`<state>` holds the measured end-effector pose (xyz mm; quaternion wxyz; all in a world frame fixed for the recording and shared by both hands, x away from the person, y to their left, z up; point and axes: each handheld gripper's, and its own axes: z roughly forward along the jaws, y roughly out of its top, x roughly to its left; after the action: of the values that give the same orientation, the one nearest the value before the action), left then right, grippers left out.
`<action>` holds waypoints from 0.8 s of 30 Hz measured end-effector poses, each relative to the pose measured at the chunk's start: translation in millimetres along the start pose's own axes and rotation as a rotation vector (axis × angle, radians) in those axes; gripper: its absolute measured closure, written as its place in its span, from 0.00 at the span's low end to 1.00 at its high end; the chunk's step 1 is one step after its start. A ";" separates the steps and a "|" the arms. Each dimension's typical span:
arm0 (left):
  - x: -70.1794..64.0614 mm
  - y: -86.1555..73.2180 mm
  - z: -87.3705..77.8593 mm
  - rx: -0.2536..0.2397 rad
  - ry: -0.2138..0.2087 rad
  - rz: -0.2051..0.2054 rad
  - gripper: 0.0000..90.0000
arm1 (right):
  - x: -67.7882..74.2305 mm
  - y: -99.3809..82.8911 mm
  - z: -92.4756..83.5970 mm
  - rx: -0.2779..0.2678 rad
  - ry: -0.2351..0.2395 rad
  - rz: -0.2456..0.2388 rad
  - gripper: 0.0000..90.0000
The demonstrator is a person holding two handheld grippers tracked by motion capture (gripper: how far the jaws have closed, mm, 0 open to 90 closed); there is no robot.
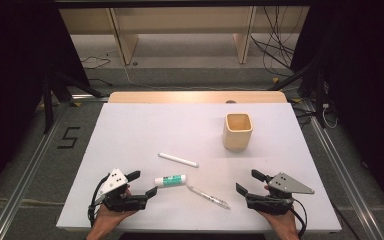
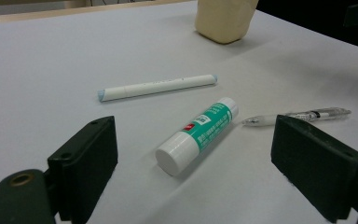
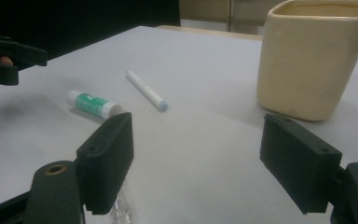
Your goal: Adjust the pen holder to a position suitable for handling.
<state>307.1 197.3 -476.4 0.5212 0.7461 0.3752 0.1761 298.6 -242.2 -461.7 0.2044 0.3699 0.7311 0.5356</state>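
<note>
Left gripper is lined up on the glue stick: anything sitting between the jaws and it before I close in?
Nothing visible does. The left gripper is open, and the glue stick lies on bare table straight ahead. The white marker and clear pen lie beyond it.

So the flat white tabletop (image 1: 130, 130) has a strip of pale wood along its far edge. Sitting on it: a squarish cream-coloured cup (image 1: 238, 131) upright toward the far right, a slim white marker pen (image 1: 178, 160) lying flat near the middle, a white-and-green glue stick (image 1: 170, 180) just in front of that, and a clear plastic ballpoint pen (image 1: 208, 196) lying slanted beside the glue stick.
</note>
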 end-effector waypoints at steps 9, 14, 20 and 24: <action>-0.3 -0.3 1.0 0.005 -0.002 0.000 0.16 | -1.2 0.1 0.6 0.004 -0.011 0.002 0.30; -0.4 -0.4 1.5 0.006 -0.003 0.001 0.16 | -2.5 1.1 2.0 0.004 -0.020 0.001 0.30; 0.8 -0.4 2.5 0.009 -0.002 -0.002 0.16 | -6.2 6.3 3.6 0.008 -0.028 -0.002 0.29; 1.7 -0.2 2.8 0.009 0.002 -0.006 0.16 | -14.0 13.9 6.3 0.002 -0.051 -0.008 0.29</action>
<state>310.0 196.8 -477.9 0.5181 0.7471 0.3787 0.1735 316.5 -246.7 -452.2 0.2247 0.3805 0.7277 0.5246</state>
